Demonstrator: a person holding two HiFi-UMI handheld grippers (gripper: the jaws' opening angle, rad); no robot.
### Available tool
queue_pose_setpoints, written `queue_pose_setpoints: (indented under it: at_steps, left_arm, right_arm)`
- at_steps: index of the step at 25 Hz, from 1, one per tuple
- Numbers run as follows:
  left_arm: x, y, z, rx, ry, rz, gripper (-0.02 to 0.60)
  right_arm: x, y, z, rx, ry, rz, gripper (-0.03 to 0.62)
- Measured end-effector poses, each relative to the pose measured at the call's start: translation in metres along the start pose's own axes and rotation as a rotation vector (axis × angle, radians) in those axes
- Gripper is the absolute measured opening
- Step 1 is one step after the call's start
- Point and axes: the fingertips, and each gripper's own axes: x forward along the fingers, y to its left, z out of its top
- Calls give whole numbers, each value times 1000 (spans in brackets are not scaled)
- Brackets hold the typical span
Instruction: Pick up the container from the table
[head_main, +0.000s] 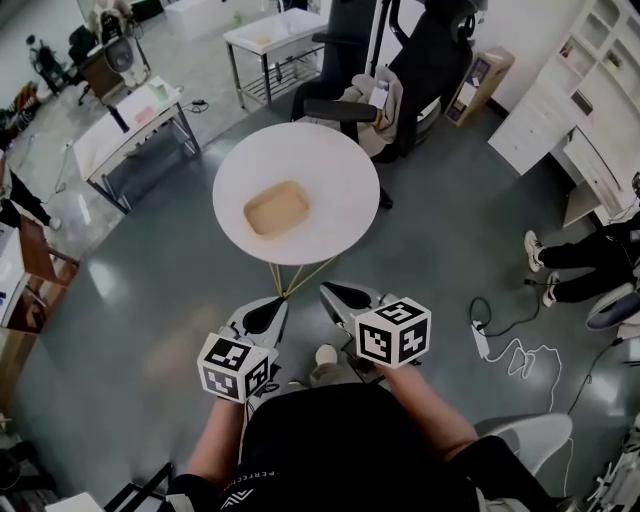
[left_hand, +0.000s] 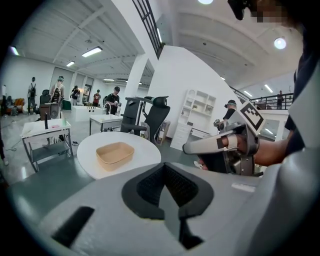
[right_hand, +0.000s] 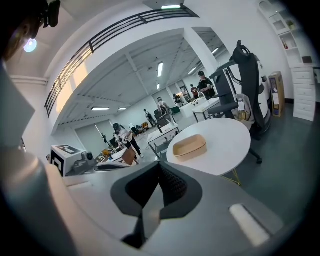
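An empty tan container (head_main: 277, 209) lies on a round white table (head_main: 340, 160), slightly left of its middle. Both grippers hang short of the table's near edge, above the grey floor, pointing toward it. My left gripper (head_main: 270, 312) has its jaws together with nothing between them. My right gripper (head_main: 338, 296) is beside it, also shut and empty. In the left gripper view the container (left_hand: 115, 155) sits ahead and left of the jaws, with the right gripper (left_hand: 192, 146) at the right. In the right gripper view the container (right_hand: 189, 146) lies ahead and slightly right.
A black office chair (head_main: 400, 80) stands behind the table. Metal-framed desks (head_main: 130, 130) are at the back left, and white shelving (head_main: 580, 110) at the right. A seated person's legs (head_main: 575, 255) and a floor cable (head_main: 500, 345) lie to the right.
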Motion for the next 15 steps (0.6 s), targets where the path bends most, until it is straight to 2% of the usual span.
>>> queue_pose_setpoints:
  at_steps: [7,15]
  left_arm:
    - [38,3,4,1,25,26,-2]
    - [56,16,1,0,82,57,-2]
  right_arm:
    - [8,-32,9,-5,34,30,2]
    - [23,-50,16,15,69,57,2]
